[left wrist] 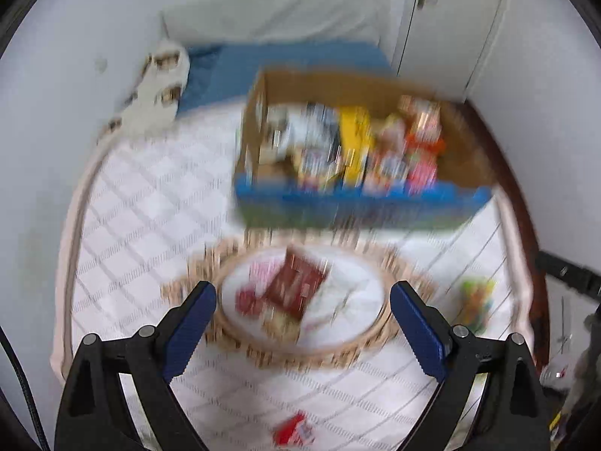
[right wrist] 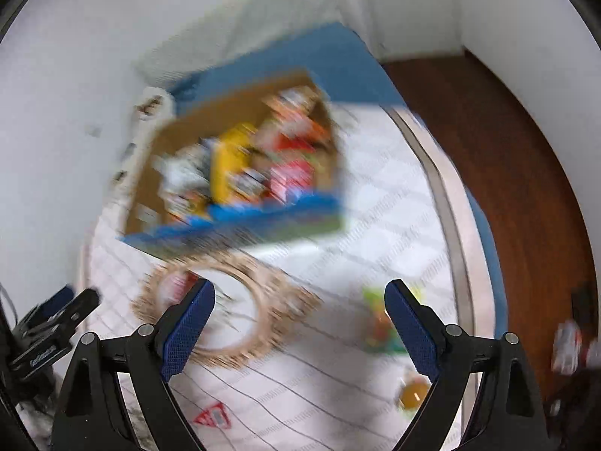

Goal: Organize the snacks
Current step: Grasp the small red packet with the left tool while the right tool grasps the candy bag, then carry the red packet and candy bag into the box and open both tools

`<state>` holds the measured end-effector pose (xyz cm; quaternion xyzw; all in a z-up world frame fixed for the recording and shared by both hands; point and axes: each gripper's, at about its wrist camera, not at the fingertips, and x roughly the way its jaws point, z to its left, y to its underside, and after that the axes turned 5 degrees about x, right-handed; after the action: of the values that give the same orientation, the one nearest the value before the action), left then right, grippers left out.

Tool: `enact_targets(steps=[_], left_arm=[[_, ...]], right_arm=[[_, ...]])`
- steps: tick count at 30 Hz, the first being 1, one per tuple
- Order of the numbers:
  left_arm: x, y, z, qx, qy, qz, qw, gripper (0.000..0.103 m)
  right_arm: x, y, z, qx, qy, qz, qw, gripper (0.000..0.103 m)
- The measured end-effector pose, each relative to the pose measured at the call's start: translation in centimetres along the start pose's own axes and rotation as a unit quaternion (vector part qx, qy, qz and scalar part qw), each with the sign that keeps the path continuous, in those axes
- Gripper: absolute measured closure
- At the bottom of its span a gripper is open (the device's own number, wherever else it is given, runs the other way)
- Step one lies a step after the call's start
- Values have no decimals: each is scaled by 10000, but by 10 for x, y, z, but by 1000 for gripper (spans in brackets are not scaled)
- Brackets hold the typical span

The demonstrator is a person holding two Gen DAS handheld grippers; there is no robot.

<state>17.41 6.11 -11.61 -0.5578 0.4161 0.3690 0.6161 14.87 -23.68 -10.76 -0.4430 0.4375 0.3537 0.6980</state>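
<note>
Both grippers hang above the bed with nothing in them, so this looks like the gap between placements, a fresh snack yet to be chosen. The left gripper [left wrist: 302, 302] has its blue pads spread wide and released; the right gripper [right wrist: 299, 302] is likewise splayed and empty.

Straight ahead of the left gripper, framed between its pads, sits a round woven basket [left wrist: 379, 332] with a white lining; it holds a dark red packet [left wrist: 295, 287] and some pinkish wrappers, too blurred to name. Farther ahead stands a cardboard box [left wrist: 338, 203] with a blue front, packed with upright snack packs, a yellow one [left wrist: 355, 143] among them.

Loose snacks lie on the white quilt [left wrist: 150, 203]: a green packet [right wrist: 379, 319] just ahead of the right gripper's right finger, an orange item [right wrist: 413, 394] below that finger, and a red-and-white packet [left wrist: 295, 430] beneath the left gripper.

The next move likely calls for the right gripper to drop toward the green packet, straddle it and close.
</note>
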Motion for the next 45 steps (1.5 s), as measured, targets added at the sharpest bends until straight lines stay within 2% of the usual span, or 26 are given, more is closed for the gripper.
enact_targets(steps=[4, 6, 10, 12, 14, 16, 17, 19, 22, 26, 28, 29, 32, 37, 45], left_arm=[[50, 43, 1, -2, -123, 804, 9967, 8], [71, 60, 2, -70, -66, 1132, 9935, 8], [100, 91, 11, -203, -182, 1648, 9860, 8], [108, 102, 19, -284, -280, 1807, 9827, 8], [112, 112, 26, -336, -315, 1942, 9799, 8], [112, 123, 30, -342, -304, 2069, 9773, 8], [112, 127, 31, -326, -264, 2128, 9762, 8], [114, 140, 29, -269, -80, 2305, 9727, 8], [123, 160, 21, -170, 295, 2664, 9633, 8], [146, 186, 5, 9, 611, 3110, 9485, 8], [158, 195, 1, 56, 604, 3203, 9454, 30], [165, 200, 0, 79, 589, 3273, 9430, 49], [172, 203, -1, -37, 576, 3230, 9446, 53], [152, 187, -4, 42, 510, 2895, 9558, 55], [116, 146, -14, 62, 787, 2385, 9679, 55]], right_arm=[[48, 21, -48, 388, 444, 543, 9968, 9], [75, 29, -67, 588, 529, 765, 9939, 9], [118, 33, -79, 617, 677, 915, 9916, 9], [140, 33, -81, 532, 884, 982, 9898, 10], [157, 34, -80, 513, 936, 1082, 9884, 18], [168, 38, -75, 425, 1059, 1162, 9867, 32], [170, 40, -70, 326, 1117, 1149, 9865, 33], [170, 48, -57, 119, 1068, 1155, 9875, 41], [172, 68, -35, -250, 908, 1403, 9856, 42], [176, 103, -5, -801, 751, 1732, 9787, 42], [177, 118, 5, -941, 677, 1868, 9756, 42], [177, 125, 8, -978, 645, 1916, 9745, 42], [179, 134, 13, -1057, 655, 1959, 9727, 42], [174, 139, 16, -954, 537, 1886, 9759, 44], [138, 135, 14, -983, 266, 1753, 9792, 48]])
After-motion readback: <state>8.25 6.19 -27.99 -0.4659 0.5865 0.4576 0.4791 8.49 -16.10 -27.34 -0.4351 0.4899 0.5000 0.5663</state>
